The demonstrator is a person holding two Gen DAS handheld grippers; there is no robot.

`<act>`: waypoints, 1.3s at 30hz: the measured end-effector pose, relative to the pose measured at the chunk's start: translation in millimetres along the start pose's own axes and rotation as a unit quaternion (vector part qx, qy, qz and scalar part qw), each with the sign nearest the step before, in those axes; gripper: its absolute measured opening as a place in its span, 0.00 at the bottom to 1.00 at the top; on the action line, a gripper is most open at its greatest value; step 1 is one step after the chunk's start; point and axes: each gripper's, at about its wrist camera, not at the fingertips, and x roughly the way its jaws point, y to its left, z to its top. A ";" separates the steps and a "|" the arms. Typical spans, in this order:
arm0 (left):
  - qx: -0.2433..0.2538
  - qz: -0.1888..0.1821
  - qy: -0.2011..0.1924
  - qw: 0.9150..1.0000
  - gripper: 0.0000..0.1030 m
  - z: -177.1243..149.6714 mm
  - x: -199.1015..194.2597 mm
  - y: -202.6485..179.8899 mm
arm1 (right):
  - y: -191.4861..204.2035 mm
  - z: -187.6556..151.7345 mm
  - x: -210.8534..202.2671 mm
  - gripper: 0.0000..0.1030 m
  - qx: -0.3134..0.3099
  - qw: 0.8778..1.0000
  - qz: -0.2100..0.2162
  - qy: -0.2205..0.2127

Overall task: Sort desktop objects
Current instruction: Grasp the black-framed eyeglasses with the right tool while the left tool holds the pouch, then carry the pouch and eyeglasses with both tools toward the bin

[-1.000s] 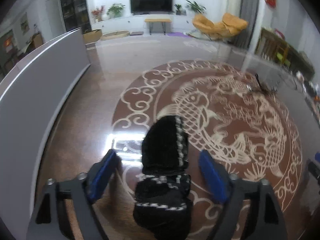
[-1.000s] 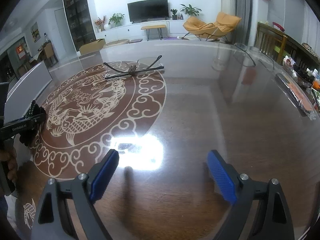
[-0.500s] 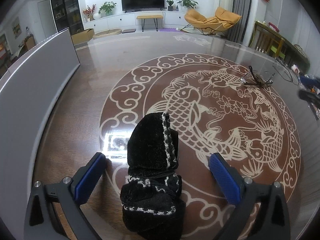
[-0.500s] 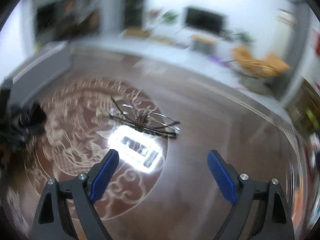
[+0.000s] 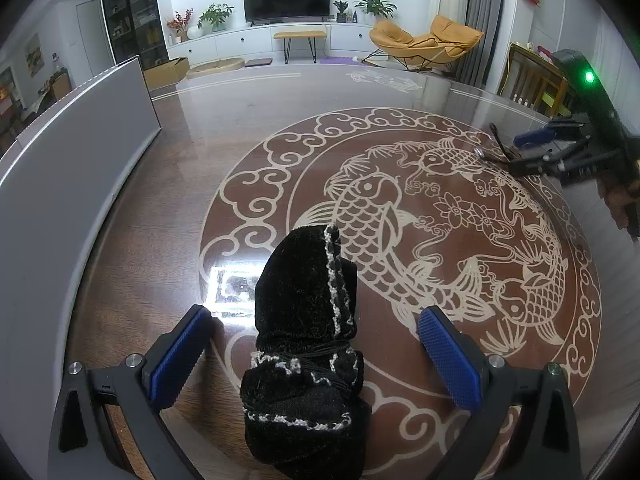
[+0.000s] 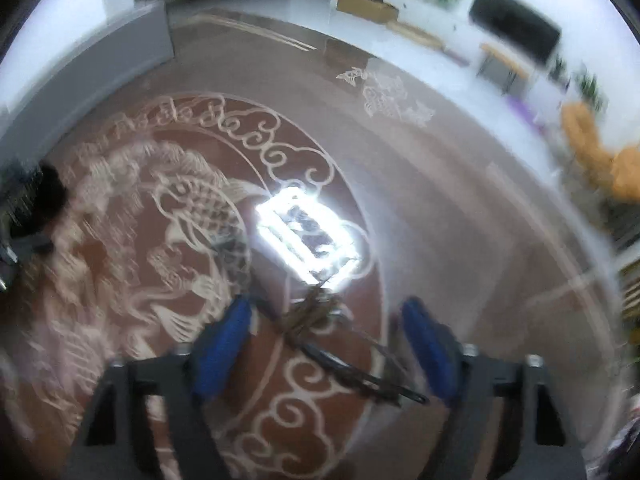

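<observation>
A black velvet pouch (image 5: 308, 320) with white-flecked trim lies on the glass table. It sits between the fingers of my left gripper (image 5: 314, 314), which is open wide, and neither blue pad touches it. Thin-framed glasses (image 6: 340, 364) lie folded on the table between the fingers of my right gripper (image 6: 326, 312). Its jaws are closing around them, with a gap still showing on both sides. In the left wrist view the right gripper (image 5: 520, 152) hangs over the glasses (image 5: 486, 154) at the far right. The right wrist view is blurred; the pouch (image 6: 44, 200) is a dark blob at its left edge.
The table top (image 5: 400, 160) carries a round koi-fish pattern under glass. A grey upright panel (image 5: 72, 152) runs along its left side. A hand (image 5: 620, 204) holds the right gripper at the right edge. A ceiling-light reflection (image 6: 308, 236) glares just beyond the glasses.
My right gripper has swung across the table to the glasses, rolled, and its jaws have narrowed around them. The left gripper spread slightly wider at first; the pouch has stayed put.
</observation>
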 end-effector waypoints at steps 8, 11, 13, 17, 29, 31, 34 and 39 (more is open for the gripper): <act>-0.001 0.000 0.000 1.000 1.00 4.6 -1.0 2.0 | 9.0 -25.0 -14.8 0.31 0.141 0.990 0.003 0.013; -0.001 0.000 0.000 1.000 1.00 4.3 -0.7 2.0 | 46.8 -62.9 -35.6 0.32 0.211 0.977 -0.012 0.002; -0.001 0.000 0.000 1.000 1.00 4.3 -0.6 1.9 | 79.0 -90.4 -48.7 0.32 0.241 0.970 -0.005 -0.015; -0.001 0.000 0.000 1.000 1.00 4.2 -0.4 1.8 | 133.8 -129.4 -70.9 0.32 0.235 0.970 -0.025 -0.048; 0.002 -0.002 0.002 1.000 1.00 5.9 5.0 1.5 | 164.1 -137.9 -69.4 0.79 0.188 0.981 -0.042 -0.012; 0.015 -0.009 0.007 1.000 1.00 7.6 5.6 2.7 | 165.7 -131.6 -64.2 0.84 0.173 0.984 -0.034 0.015; 0.051 -0.035 0.030 0.998 1.00 8.6 4.8 4.6 | 167.5 -119.8 -56.2 0.87 0.154 0.986 -0.027 0.061; 0.091 -0.051 0.095 0.990 1.00 11.6 2.8 8.7 | 174.0 -107.4 -39.5 1.00 0.120 0.986 -0.012 0.114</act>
